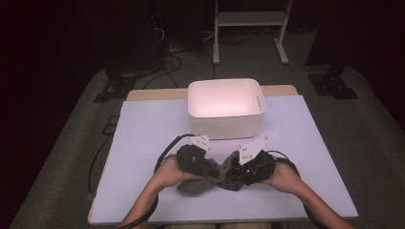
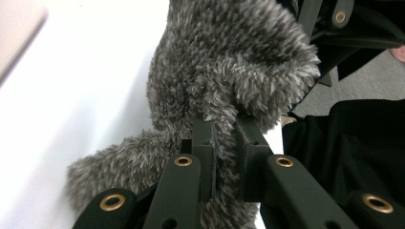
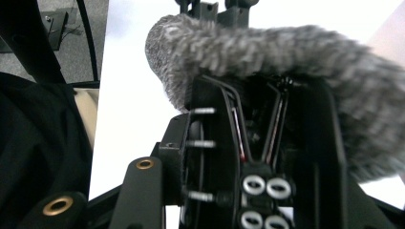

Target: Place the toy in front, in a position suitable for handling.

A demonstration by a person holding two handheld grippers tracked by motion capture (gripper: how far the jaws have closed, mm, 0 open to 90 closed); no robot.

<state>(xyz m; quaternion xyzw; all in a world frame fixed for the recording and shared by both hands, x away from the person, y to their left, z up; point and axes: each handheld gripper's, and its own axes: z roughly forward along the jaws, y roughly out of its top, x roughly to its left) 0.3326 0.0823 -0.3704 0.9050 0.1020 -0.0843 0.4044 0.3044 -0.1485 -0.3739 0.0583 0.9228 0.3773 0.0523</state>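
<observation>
A grey fuzzy cloth [image 1: 198, 185] lies bunched at the front middle of the white table [image 1: 143, 124]. My left gripper [image 1: 214, 168] comes at it from the left. In the left gripper view this gripper [image 2: 224, 136] is shut, with a fold of the fuzzy cloth [image 2: 229, 62] pinched between the jaws. My right gripper [image 1: 233, 168] meets the cloth from the right, nose to nose with the left one. In the right gripper view the cloth [image 3: 286, 52] drapes across black gripper parts close to the camera, so I cannot see how the right jaws stand.
A white plastic bin [image 1: 224, 126] stands just behind the grippers at the table's middle back. A person's hands [image 1: 167, 174] hold both grippers. Cables [image 1: 167, 62] and a rack's legs [image 1: 248, 19] are on the floor beyond the table.
</observation>
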